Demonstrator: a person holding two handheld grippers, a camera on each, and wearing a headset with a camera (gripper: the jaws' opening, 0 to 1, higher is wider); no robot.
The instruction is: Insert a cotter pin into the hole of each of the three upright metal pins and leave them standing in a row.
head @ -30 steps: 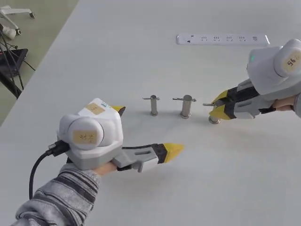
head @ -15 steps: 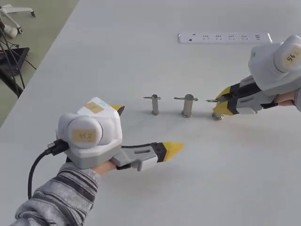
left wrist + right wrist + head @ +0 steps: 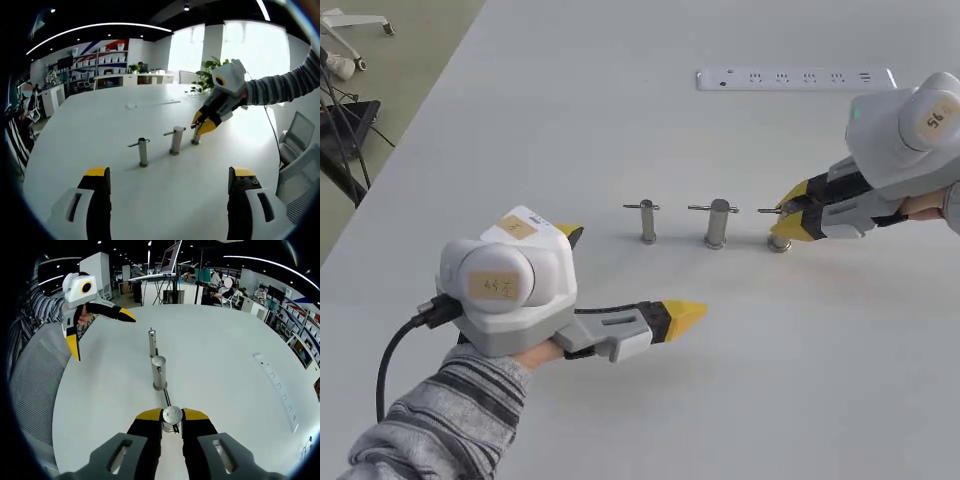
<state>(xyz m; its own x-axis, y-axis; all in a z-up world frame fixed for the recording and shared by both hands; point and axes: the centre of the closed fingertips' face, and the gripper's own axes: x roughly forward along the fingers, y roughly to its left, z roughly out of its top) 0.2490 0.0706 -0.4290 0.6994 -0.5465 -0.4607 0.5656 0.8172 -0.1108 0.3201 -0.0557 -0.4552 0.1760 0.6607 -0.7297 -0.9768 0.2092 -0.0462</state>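
1. The right gripper (image 3: 780, 221) is reaching in from the right. Its yellow-tipped jaws are sitting close on either side of the head of the right-hand metal pin (image 3: 172, 415).
2. Whether the jaws are squeezing that pin or something behind it cannot be told, because the pin's head is covering the gap.
3. A third cotter pin (image 3: 768, 211) is poking out sideways past the jaw tips, with its other end hidden between them. In the head view the jaws are covering this metal pin's upper part.
4. The left gripper (image 3: 628, 272) is being held low on the near side, well apart from the pins. Its jaws are spread wide and holding nothing.
5. The middle metal pin (image 3: 716, 224) and the left-hand metal pin (image 3: 648, 222) are standing upright in a row with the third. Cotter pins (image 3: 700, 209) and (image 3: 642, 207) are crossing their tops.
6. A power strip (image 3: 795, 79) is lying beyond the row on the white table (image 3: 620, 100).
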